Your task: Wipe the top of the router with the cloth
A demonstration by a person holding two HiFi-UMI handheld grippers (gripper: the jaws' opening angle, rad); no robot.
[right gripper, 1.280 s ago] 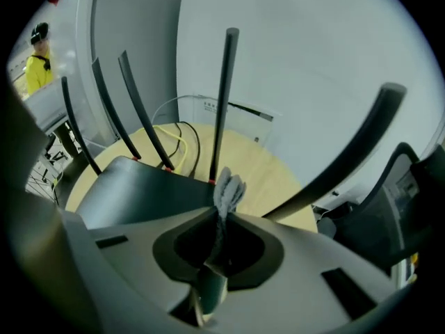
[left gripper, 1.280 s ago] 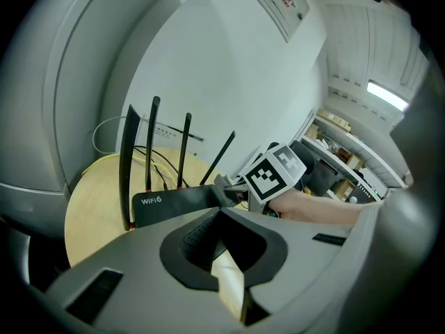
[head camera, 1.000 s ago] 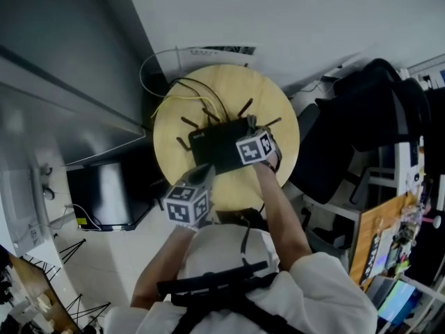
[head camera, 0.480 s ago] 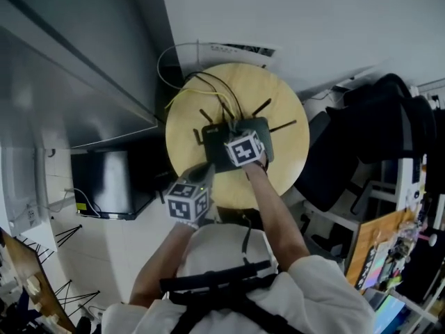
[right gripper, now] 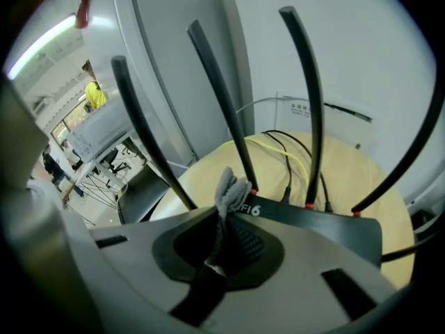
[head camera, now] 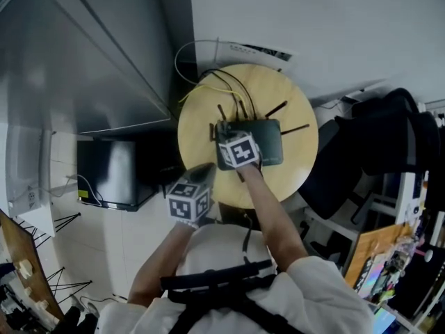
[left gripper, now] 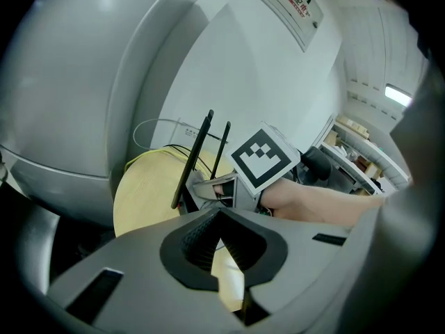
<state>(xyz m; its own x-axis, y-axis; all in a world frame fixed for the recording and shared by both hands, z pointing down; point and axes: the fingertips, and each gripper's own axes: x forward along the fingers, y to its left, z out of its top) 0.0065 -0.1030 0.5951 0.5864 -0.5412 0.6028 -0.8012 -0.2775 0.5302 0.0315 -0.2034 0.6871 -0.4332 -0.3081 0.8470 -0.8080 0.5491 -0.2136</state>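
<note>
A black router (head camera: pixel 265 141) with several upright antennas lies on a round wooden table (head camera: pixel 292 110). In the head view my right gripper (head camera: pixel 235 145) is over the router's left end. In the right gripper view, that gripper (right gripper: pixel 224 218) is shut on a grey cloth (right gripper: pixel 230 188), which bunches up just above the router's top (right gripper: pixel 313 220). The antennas (right gripper: pixel 224 110) rise close in front of it. My left gripper (head camera: pixel 201 176) hangs off the table's near-left edge, apart from the router. Its jaws (left gripper: pixel 221 211) are shut with nothing between them. The left gripper view shows the right gripper's marker cube (left gripper: pixel 261 157).
Yellow and black cables (head camera: pixel 221 89) run from the router's back over the far table edge. A dark box (head camera: pixel 111 176) stands on the floor at the left under a grey partition. A black chair with dark clothing (head camera: pixel 375 145) crowds the table's right side.
My right gripper has slid with the cloth from the router's right end to its left end. The left gripper has stayed where it was. The head view has shifted.
</note>
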